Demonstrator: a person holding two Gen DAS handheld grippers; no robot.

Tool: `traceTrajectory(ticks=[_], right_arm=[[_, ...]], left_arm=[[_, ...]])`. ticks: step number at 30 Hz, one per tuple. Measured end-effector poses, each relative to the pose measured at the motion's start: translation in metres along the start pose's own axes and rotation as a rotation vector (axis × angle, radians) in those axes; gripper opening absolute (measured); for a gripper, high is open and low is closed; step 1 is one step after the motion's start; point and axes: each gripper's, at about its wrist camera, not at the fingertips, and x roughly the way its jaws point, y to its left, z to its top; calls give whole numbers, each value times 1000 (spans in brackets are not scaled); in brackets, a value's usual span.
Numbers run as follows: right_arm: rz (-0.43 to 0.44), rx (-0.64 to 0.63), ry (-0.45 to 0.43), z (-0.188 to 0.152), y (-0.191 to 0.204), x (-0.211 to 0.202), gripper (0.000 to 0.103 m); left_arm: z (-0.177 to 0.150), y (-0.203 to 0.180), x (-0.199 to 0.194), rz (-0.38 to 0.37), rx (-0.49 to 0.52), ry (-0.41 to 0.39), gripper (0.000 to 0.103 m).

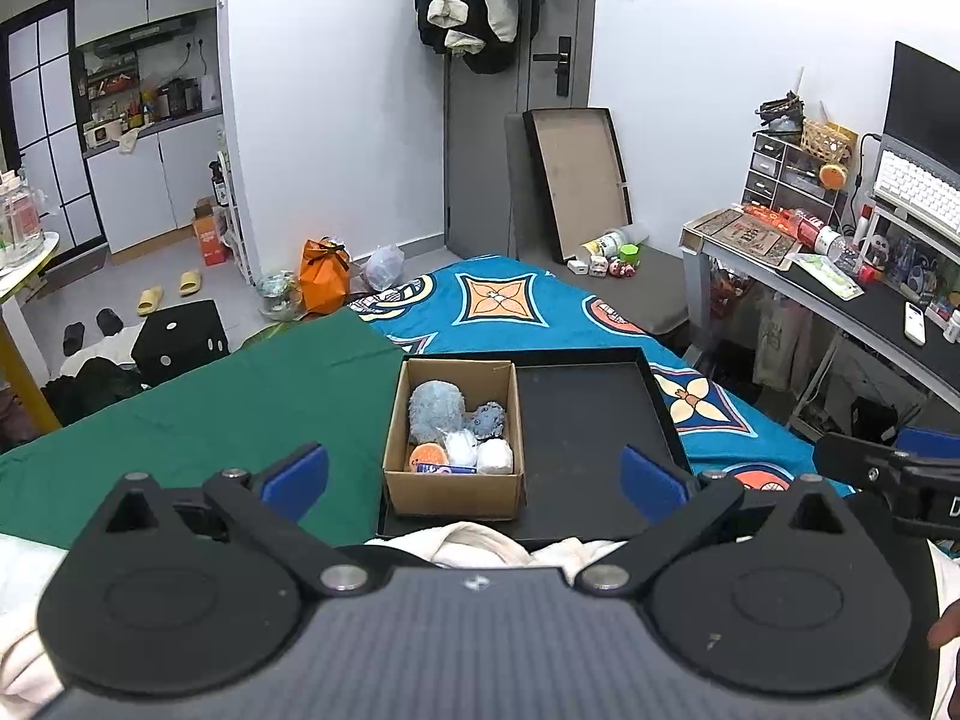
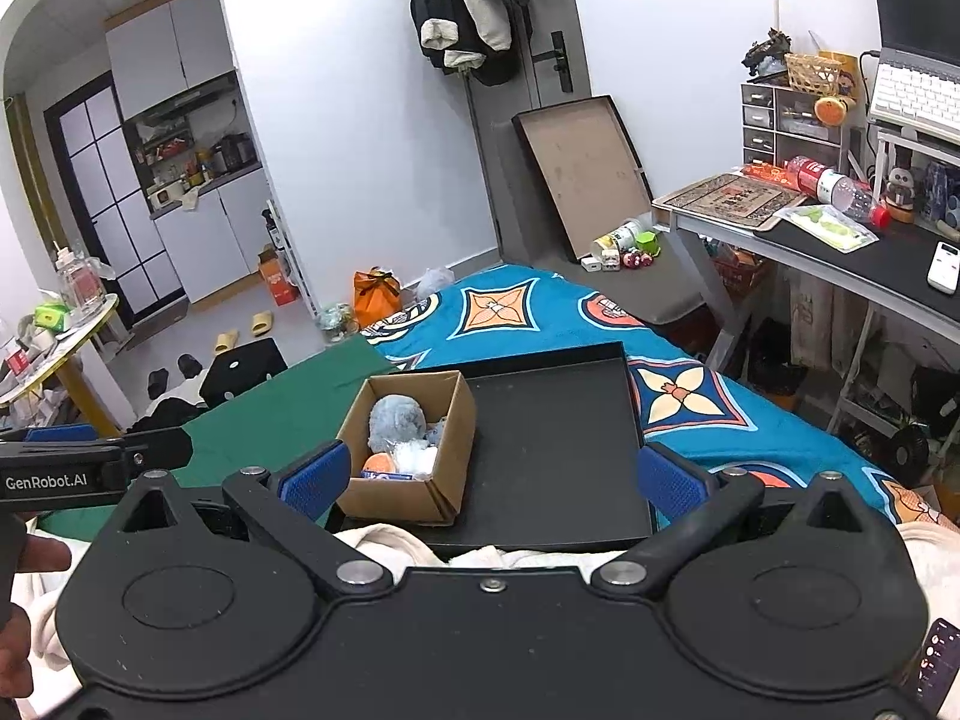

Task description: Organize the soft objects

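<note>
1. Nearest the viewer, the left claw (image 1: 474, 477) is spread wide with nothing between its blue pads (image 1: 297, 477).
2. The right claw (image 2: 495, 480) is likewise released, its blue pads (image 2: 315, 480) far apart and holding nothing. The two claws sit side by side, each one's tip showing at the edge of the other's view.
3. Cream fabric (image 1: 480, 540) lies bunched just under both claws, touching the near edge of the tray.
4. A shallow black tray (image 1: 585, 420) rests on the bed (image 1: 516, 294), near its close edge. Its right half is bare.
5. An open cardboard box (image 1: 453, 492) stands in the tray's left half, against the left rim.
6. Inside the box are the soft toys: a pale blue plush (image 1: 435, 411) at the back, a darker blue one (image 1: 489, 417) beside it, two white balls (image 1: 495, 456) and an orange piece (image 1: 427, 454) at the front.
7. A green cloth (image 1: 210, 408) covers the bed's left side; a blue patterned sheet covers the rest.
</note>
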Motion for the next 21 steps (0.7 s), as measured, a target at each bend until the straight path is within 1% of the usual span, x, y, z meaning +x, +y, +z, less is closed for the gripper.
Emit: traceTrajectory(ticks=[21], right_arm=[[-1, -6, 9, 1, 3, -1, 103]], left_arm=[[-1, -2, 1, 1, 3, 11, 102]])
